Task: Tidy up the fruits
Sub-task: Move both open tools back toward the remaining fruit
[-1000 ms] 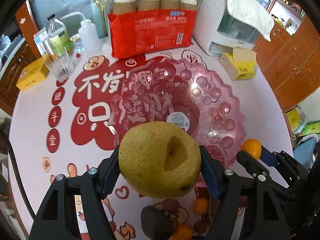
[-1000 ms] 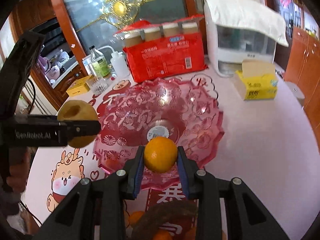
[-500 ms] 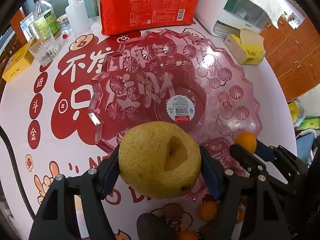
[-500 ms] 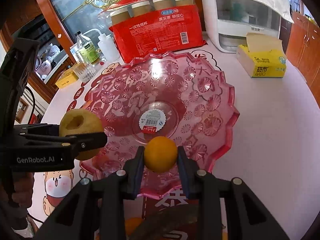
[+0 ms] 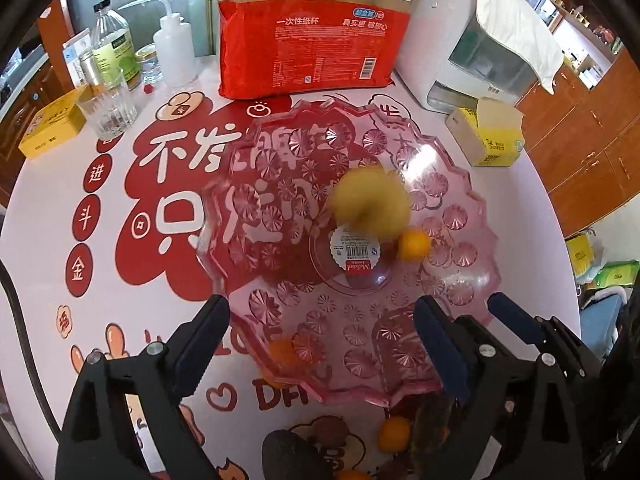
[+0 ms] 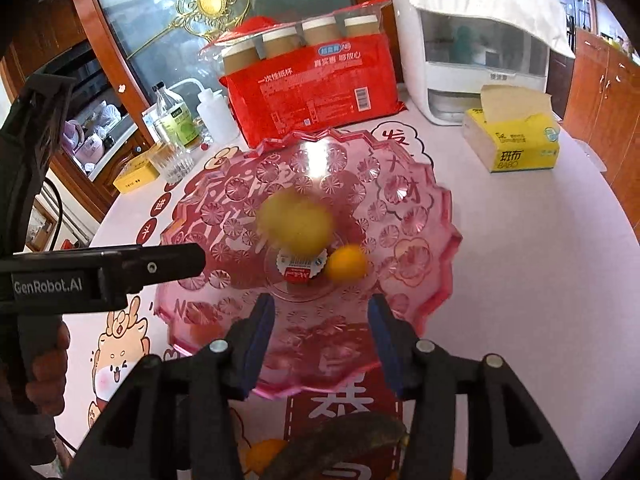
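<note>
A pink glass fruit plate (image 5: 472,208) (image 6: 432,208) sits mid-table. A yellow pear (image 5: 370,202) (image 6: 296,220), motion-blurred, lies in the plate near its centre label. A small orange (image 5: 414,244) (image 6: 346,262) lies in the plate beside it. My left gripper (image 5: 320,340) is open and empty above the plate's near rim. My right gripper (image 6: 322,336) is open and empty above the near rim too; it also shows in the left wrist view (image 5: 460,336), and the left gripper's finger (image 6: 160,266) shows in the right wrist view.
More oranges (image 5: 394,434) and a dark avocado (image 5: 292,456) lie on the table near the plate's front edge. A red paper-cup pack (image 5: 312,36), a white appliance (image 5: 476,36), a yellow tissue box (image 5: 488,136), bottles and a glass (image 5: 106,112) stand at the back.
Both grippers opened: the pear and the orange dropped from the jaws into the plate. The pear is still moving. Both grippers pulled back slightly from the plate's centre.
</note>
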The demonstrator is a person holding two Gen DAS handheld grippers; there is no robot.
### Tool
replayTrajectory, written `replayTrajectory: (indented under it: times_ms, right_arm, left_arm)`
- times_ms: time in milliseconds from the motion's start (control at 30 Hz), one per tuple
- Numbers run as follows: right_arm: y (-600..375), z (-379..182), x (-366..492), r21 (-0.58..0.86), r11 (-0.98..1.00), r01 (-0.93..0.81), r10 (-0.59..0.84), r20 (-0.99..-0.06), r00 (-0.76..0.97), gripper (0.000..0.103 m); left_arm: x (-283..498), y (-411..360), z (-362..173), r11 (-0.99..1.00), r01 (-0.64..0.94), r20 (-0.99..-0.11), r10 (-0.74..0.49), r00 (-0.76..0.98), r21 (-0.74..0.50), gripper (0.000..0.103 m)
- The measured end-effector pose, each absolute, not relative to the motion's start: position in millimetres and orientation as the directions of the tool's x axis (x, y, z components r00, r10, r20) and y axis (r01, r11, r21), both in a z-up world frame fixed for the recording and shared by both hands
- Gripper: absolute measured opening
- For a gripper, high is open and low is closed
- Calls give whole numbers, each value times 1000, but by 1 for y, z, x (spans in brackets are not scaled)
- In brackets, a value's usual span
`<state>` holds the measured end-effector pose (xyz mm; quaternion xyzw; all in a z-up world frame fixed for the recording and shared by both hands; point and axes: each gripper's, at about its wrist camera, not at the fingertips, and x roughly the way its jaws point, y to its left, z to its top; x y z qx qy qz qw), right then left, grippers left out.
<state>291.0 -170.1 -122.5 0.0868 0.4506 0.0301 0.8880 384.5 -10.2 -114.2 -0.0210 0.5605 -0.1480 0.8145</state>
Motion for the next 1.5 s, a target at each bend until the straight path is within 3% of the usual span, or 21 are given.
replayTrajectory:
  times_ms: [733, 1133, 1500]
  right_arm:
    - [-169, -74, 190, 239, 967, 84, 123, -735, 667, 50]
    - [-153, -74, 102, 243, 956, 163, 61, -710, 702, 50]
    - [-138, -98, 38, 234, 945, 227, 28, -752, 658, 50]
  left_arm:
    - [266, 33, -39, 953, 218, -842, -289, 455, -209, 92]
    - [172, 61, -48, 929, 275, -842, -346, 414, -247, 92]
    - [123, 79, -70, 922, 283, -857, -359, 370, -264, 92]
